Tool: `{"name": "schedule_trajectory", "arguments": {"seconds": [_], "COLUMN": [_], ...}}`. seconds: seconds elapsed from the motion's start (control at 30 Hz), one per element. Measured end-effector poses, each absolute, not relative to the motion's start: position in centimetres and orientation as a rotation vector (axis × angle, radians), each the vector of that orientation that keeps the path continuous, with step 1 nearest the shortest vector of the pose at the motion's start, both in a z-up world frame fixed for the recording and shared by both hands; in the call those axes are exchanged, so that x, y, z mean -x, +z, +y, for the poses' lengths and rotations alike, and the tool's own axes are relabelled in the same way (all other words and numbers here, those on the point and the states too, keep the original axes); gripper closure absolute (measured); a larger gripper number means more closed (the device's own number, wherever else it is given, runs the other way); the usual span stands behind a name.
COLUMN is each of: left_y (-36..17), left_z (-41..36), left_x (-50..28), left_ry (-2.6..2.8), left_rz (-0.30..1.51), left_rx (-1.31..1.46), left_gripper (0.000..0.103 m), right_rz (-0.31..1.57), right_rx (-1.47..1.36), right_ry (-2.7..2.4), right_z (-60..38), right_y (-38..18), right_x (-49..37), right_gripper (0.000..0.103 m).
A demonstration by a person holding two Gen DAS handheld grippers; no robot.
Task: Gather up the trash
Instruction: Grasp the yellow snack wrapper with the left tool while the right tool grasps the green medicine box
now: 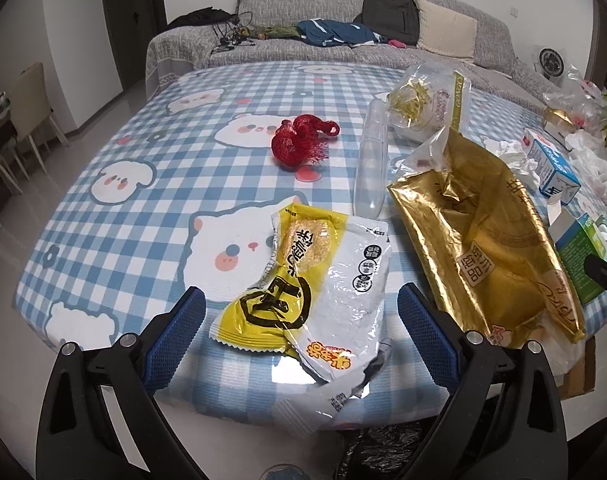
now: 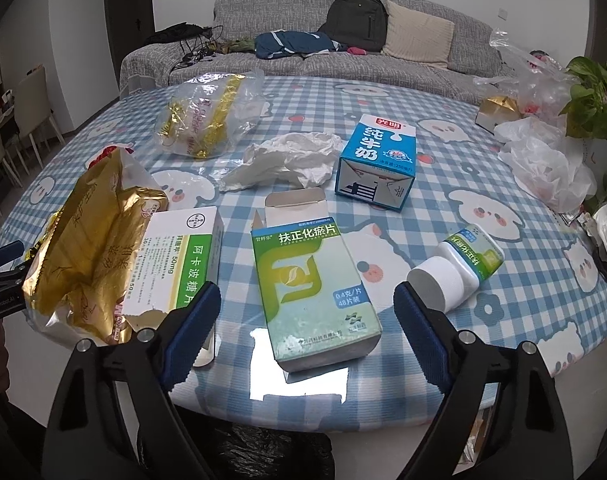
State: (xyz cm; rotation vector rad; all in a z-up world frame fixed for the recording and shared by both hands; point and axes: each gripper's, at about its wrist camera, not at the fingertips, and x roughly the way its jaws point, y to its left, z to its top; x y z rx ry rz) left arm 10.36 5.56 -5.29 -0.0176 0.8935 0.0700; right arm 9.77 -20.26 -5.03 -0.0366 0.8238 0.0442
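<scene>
Checked counter (image 2: 443,92) before a grey sofa (image 2: 263,4). Left tool (image 1: 301,330) gaping, empty, around a yellow wrapper (image 1: 287,280); right tool (image 2: 307,312) wide, empty, around a green box (image 2: 311,288).

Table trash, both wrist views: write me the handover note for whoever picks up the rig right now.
Left claw: open, empty, either side of the yellow wrapper at the table's near edge.
Right claw: open, empty, straddling the green box.
On the table: gold bag, red net, clear bag, white box, tissue, milk carton, pill bottle. A black bag shows below the table's edge.
Done: nothing visibly collected.
Left: every piece, probably starting with the wrapper and green box.
</scene>
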Motion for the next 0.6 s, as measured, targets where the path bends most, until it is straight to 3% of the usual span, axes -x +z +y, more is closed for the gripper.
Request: {"name": "schedule_trajectory", "arguments": {"seconds": [0.37, 0.47, 0.6], "left_y": [-6.4, -6.4, -6.2], "left_z": [5.6, 5.5, 5.1], "left_x": [-12.3, -12.5, -12.5], "left_ry": [0.078, 0.081, 0.071], "left_rz": [0.925, 0.922, 0.923], "left_rx": [0.015, 0.011, 0.002], "left_gripper": [0.020, 0.024, 0.034], "right_rz": [0.861, 0.871, 0.878], "right_rx": [0.038, 0.041, 0.044], "right_ry": [0.058, 0.065, 0.071], "right_z": [-20.0, -20.1, -20.1], "right_y": [-6.6, -6.9, -7.1], "right_x": [-11.5, -11.8, -12.0], "right_gripper": [0.043, 0.053, 0.056]}}
